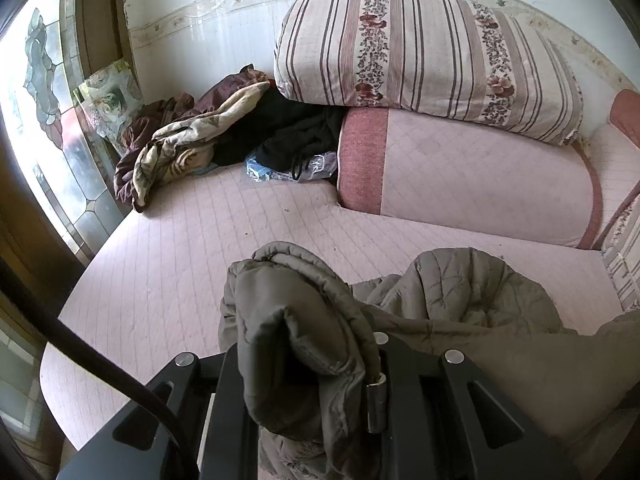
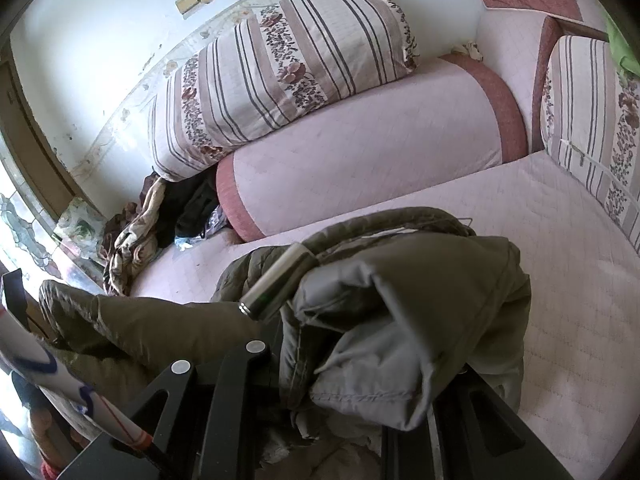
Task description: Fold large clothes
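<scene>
An olive-green padded jacket (image 1: 460, 304) fills the lower middle of the left wrist view and lies bunched on the pink quilted bed (image 1: 168, 264). The left tongs (image 1: 320, 364) are closed on a thick roll of its fabric, which bulges up over the fingers and hides most of them; only one metal fingertip shows at the lower centre. In the right wrist view the right tongs (image 2: 352, 312) likewise clamp a wad of the same jacket (image 2: 420, 288), grey lining turned outward, with one metal finger (image 2: 280, 284) lying across the top of the cloth.

The step in hand looks like lifting and spreading the jacket before a fold. To do it well, both grips should stay firm while the two hands draw apart, so the cloth pulls taut and the edges come level. It should then be lowered onto the open stretch of bed in the lower left, well apart from the heap of dark clothes (image 1: 248, 128) and the patterned blanket (image 1: 180, 144) at the upper left.

Much is hard to read. Which part of the jacket each tongs hold, whether cuff, hem or collar, cannot be told. The sleeves are not distinguishable in the bundle. The striped floral pillow (image 1: 428, 56) rests on a pink bolster (image 1: 460, 176) in the upper right, far from the work.
</scene>
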`<state>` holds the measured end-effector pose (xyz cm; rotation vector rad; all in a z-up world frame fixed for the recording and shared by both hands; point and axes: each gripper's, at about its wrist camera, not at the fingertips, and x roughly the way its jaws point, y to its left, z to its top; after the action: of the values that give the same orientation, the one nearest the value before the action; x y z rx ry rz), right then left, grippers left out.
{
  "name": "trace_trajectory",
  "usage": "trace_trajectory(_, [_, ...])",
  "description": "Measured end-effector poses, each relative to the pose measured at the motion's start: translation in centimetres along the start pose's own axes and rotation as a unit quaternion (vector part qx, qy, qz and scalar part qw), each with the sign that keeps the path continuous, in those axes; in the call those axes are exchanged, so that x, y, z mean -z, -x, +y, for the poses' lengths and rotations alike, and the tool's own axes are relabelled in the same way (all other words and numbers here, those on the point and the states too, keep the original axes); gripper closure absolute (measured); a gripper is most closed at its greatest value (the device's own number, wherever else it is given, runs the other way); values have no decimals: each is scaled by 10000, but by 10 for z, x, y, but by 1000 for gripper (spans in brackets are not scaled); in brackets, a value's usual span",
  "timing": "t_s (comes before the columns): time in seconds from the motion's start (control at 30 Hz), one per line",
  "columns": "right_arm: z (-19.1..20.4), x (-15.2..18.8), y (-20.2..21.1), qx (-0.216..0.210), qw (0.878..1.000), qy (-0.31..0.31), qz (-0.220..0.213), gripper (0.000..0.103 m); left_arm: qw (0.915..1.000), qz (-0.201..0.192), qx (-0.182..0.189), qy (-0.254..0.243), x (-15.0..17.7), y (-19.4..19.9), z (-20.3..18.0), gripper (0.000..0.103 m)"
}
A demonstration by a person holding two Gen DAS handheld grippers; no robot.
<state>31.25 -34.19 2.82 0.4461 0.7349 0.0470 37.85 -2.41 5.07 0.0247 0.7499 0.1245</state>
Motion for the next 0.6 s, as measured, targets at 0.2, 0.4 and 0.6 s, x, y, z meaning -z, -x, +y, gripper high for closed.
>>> trace_trajectory(0.2, [-3,-9,-22,209,9998,11,48,81,9997,134,-185,-72,-10,-27,-6,87])
trace_trajectory(0.4, [-11,-17,-53,557,9983,13,140,81,9978,292,-551,-246,-16,-66,-17,87])
trace_trajectory(0.6, [-19,-22,-86,818,9962,3,285,81,9949,464,-815,-375,-14,-103,-29,87])
